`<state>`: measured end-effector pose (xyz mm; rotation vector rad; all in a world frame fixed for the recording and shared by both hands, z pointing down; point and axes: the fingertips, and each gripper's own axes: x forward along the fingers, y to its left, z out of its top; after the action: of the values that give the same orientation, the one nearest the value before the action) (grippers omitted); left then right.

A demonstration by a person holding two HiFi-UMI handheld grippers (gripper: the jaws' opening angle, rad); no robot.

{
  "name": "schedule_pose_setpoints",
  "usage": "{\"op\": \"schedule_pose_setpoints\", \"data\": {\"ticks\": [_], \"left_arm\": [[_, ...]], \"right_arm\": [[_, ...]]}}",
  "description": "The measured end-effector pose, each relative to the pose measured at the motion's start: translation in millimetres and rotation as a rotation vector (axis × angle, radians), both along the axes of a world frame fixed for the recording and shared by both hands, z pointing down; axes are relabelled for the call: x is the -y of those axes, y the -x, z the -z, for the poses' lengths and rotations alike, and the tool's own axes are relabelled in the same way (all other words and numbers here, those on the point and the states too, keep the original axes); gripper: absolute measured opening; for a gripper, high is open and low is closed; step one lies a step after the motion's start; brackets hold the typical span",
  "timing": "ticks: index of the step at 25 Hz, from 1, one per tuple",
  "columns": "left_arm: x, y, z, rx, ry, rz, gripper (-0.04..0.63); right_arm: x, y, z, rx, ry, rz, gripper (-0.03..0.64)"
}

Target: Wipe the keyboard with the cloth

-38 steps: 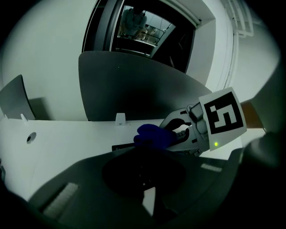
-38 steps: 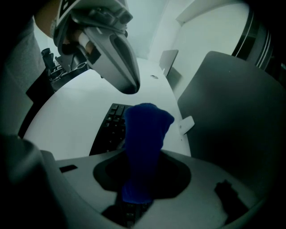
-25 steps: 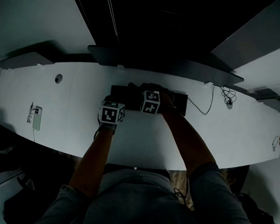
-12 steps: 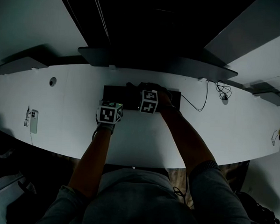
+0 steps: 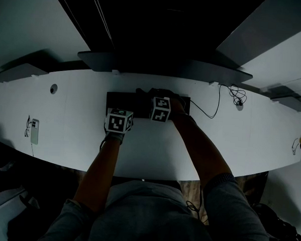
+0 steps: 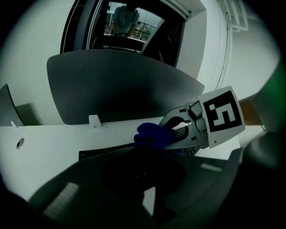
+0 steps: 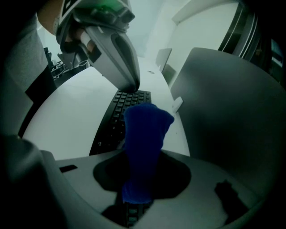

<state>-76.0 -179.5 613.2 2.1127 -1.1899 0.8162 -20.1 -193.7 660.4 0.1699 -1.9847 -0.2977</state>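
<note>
**Two grippers at the keyboard, cloth clamped in the right**

Both tools sit over the black keyboard [image 5: 122, 98], which lies across the middle of the white desk [image 5: 65, 118], just in front of a grey panel [image 6: 120, 89]. The right gripper [image 6: 172, 134] has its jaws clamped on a blue cloth [image 7: 143, 134]. The left gripper [image 7: 130, 84] has its jaws drawn together with nothing visible between them, and its tip is down at the keyboard's far end, apparently to steady it.

The likeliest trouble is the cloth working loose. It is held as a narrow wad, so keycap edges could catch it during a stroke and drag it out of the jaws. If the wad folds aside, the bare jaw tips could scrape or press keys. The keyboard could also slide or swing on the smooth desk if the left tip lifts or skids, and the thin cable [image 5: 211, 113] running off to the right could then be tugged.

The cloth is deep blue and soft-looking. It is bunched into a tall roll with a rounded, crumpled top, and it stands out past the jaws above the key rows. Whether it touches the keys cannot be told.
</note>
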Motion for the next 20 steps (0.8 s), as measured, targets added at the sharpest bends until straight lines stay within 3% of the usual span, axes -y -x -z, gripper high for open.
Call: {"op": "schedule_pose_setpoints", "data": {"ticks": [20], "left_arm": [[-7,-45,-6,0.010,0.005,-0.005,0.009]], "right_arm": [[-6,-49,-4,0.025,-0.033,-0.008,0.137]]}}
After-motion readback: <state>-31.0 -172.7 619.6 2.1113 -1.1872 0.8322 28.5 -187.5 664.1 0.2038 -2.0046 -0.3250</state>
